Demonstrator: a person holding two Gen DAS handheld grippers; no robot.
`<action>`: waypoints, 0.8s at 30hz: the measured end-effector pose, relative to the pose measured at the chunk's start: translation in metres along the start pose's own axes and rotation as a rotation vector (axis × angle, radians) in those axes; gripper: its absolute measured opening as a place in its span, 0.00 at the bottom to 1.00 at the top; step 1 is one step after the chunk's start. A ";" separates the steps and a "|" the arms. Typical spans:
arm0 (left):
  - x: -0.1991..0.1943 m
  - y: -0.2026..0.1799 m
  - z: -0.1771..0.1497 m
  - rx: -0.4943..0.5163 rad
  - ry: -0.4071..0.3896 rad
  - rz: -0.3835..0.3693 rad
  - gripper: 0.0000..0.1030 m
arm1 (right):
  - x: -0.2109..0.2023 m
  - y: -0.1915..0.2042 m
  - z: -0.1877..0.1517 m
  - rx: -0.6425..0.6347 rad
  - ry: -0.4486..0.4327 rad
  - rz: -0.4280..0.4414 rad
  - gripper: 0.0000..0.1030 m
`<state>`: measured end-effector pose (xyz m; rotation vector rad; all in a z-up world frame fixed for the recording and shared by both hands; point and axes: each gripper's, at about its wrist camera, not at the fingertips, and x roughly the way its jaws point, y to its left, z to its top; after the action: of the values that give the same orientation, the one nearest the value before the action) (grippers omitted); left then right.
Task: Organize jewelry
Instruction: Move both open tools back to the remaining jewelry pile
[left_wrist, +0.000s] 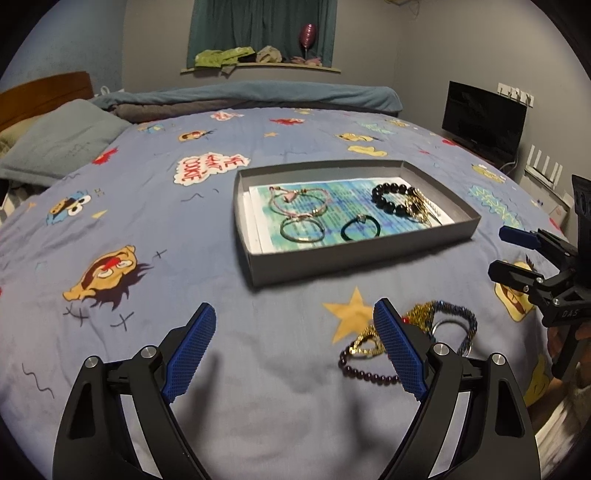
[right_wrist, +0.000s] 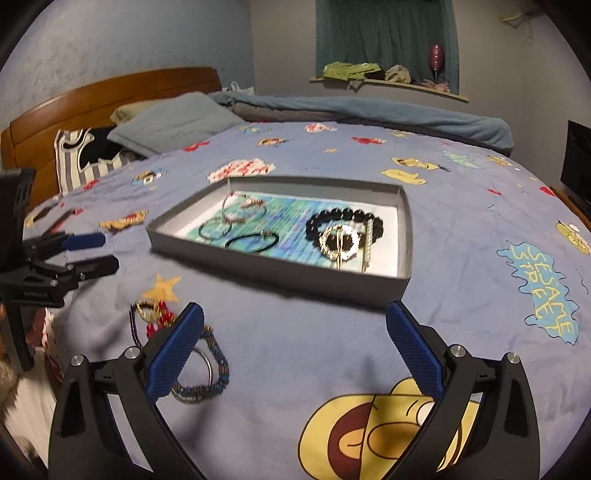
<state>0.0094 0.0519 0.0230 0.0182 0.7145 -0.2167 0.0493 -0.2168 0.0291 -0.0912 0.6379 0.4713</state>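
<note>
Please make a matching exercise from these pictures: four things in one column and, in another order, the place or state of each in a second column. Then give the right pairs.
Things
1. black bead bracelet
2. purple bead bracelet
3. left gripper
4. grey box

Places or states
A. open, holding nothing
B. lying on the bedsheet, outside the box
C. standing on the bed, no lid on it
D. lying inside the box

Pairs: 1-D, 2-B, 3-A, 4-C
</note>
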 end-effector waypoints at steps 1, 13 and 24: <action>0.000 0.000 -0.001 0.003 0.005 -0.002 0.85 | 0.000 0.001 -0.001 -0.002 0.005 0.007 0.95; 0.009 -0.003 -0.009 0.043 0.071 -0.012 0.85 | 0.003 0.014 -0.010 -0.031 0.039 0.057 0.95; 0.015 -0.021 -0.011 0.106 0.080 -0.056 0.82 | 0.007 0.025 -0.015 -0.100 0.082 0.088 0.80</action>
<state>0.0088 0.0294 0.0060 0.1084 0.7834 -0.3085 0.0349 -0.1945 0.0144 -0.1780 0.7006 0.5867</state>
